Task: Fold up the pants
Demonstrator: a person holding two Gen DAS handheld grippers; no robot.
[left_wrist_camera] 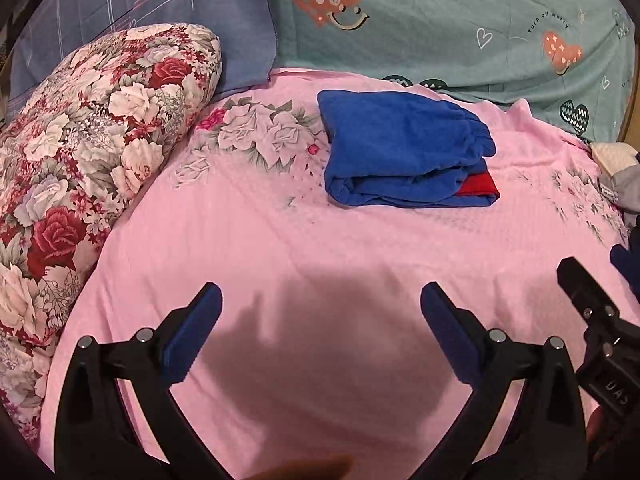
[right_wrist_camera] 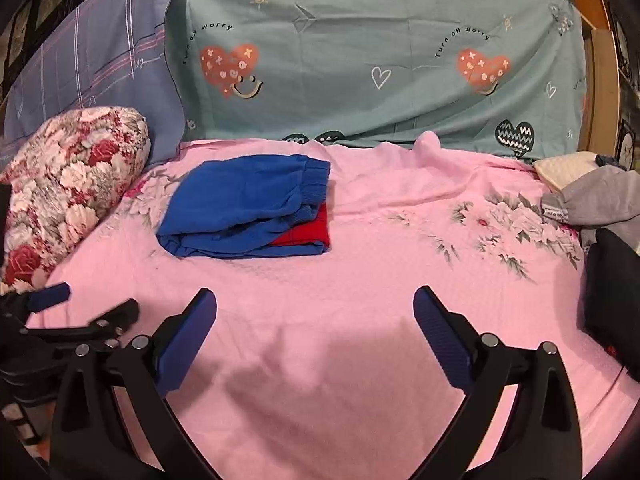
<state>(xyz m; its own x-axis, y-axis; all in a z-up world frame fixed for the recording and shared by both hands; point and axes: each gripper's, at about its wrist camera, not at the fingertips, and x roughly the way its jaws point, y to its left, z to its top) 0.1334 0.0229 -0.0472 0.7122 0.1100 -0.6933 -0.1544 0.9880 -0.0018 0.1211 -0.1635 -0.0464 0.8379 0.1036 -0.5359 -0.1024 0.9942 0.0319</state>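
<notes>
The pants [right_wrist_camera: 248, 212] lie folded on the bed [right_wrist_camera: 360, 280], well apart from my tools. My left tool [left_wrist_camera: 320, 332] and right tool [right_wrist_camera: 316, 332] stand wide open, empty. Risk: any re-contact could drag the top layer and undo the fold.

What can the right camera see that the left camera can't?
Only the right wrist view shows the grey garment clearly, the wooden bed frame and the left gripper at its side. Only the left wrist view shows the right gripper at its edge. Both show the folded blue pants with red inside, the pink sheet and the floral pillow.
</notes>
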